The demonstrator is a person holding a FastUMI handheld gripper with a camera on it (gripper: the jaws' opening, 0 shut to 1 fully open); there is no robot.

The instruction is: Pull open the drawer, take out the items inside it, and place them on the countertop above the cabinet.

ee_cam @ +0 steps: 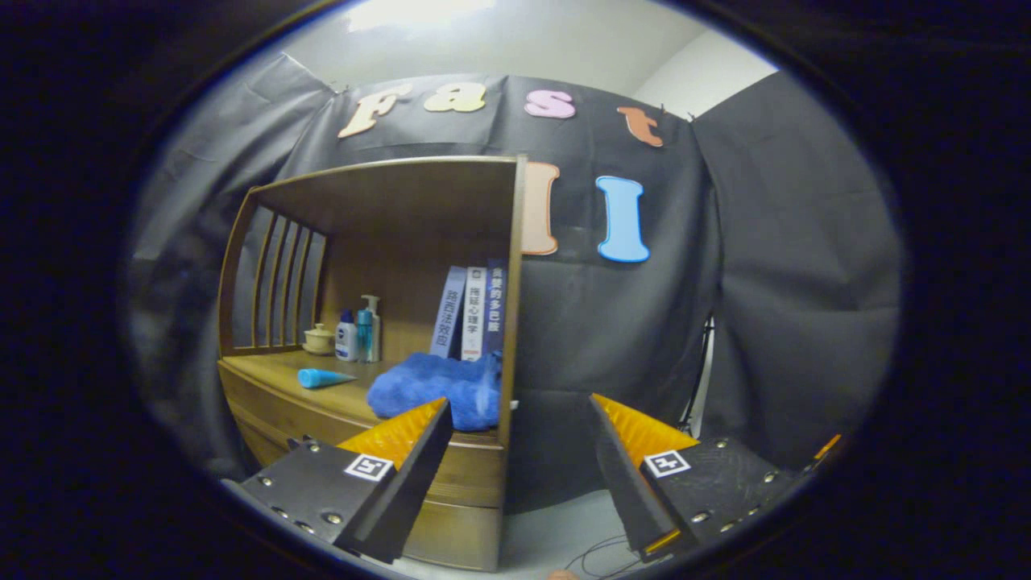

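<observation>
A wooden cabinet with a hutch stands ahead and to the left of my fingers. On its countertop lies a crumpled blue towel, just beyond my left fingertip, near the right side panel. A small blue cone-shaped tube lies further left on the same top. The drawer front below the countertop looks closed, partly hidden behind my left finger. My gripper is open, with nothing between its fingers, and hangs in front of the cabinet's right corner.
At the back of the shelf stand three books, several bottles and a small lidded jar. The hutch's side panel rises just ahead of the gap between the fingers. Pale floor with a cable lies below right.
</observation>
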